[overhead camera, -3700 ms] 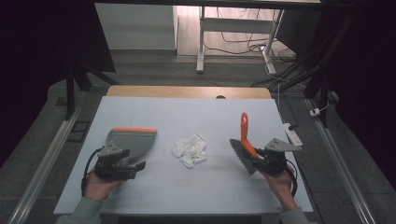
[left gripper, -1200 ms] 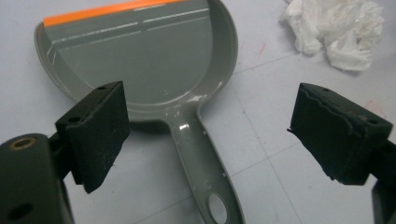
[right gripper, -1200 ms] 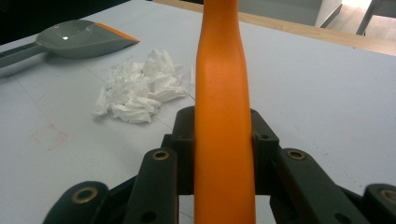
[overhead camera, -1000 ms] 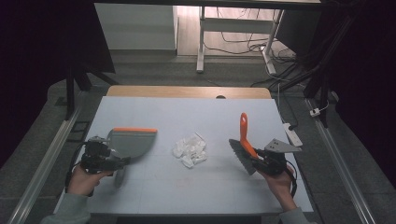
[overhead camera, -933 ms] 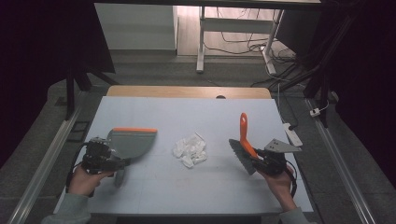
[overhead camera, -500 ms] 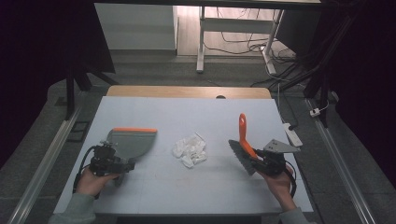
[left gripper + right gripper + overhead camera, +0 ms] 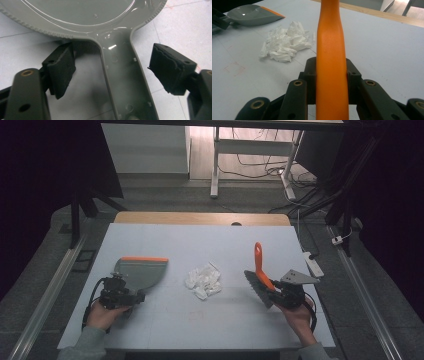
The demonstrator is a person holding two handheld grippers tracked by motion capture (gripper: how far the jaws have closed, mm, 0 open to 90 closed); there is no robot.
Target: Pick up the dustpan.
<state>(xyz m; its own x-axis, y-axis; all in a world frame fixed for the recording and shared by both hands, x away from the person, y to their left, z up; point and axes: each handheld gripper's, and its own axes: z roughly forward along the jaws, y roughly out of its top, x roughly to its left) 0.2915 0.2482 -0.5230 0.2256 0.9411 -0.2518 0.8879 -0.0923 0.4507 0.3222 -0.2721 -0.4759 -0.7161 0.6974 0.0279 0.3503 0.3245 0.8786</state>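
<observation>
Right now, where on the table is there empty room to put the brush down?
Bare table runs along the far side, behind the dustpan and the paper scraps. The near strip between the left gripper and the right gripper, which holds the brush, is bare too. The middle row is crowded.

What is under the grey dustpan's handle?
Under the dustpan's handle lies the pale table, bare on both sides. The left claw straddles the handle, its pads not touching it yet, though they have just been closing. The table directly beneath the handle is covered.
</observation>
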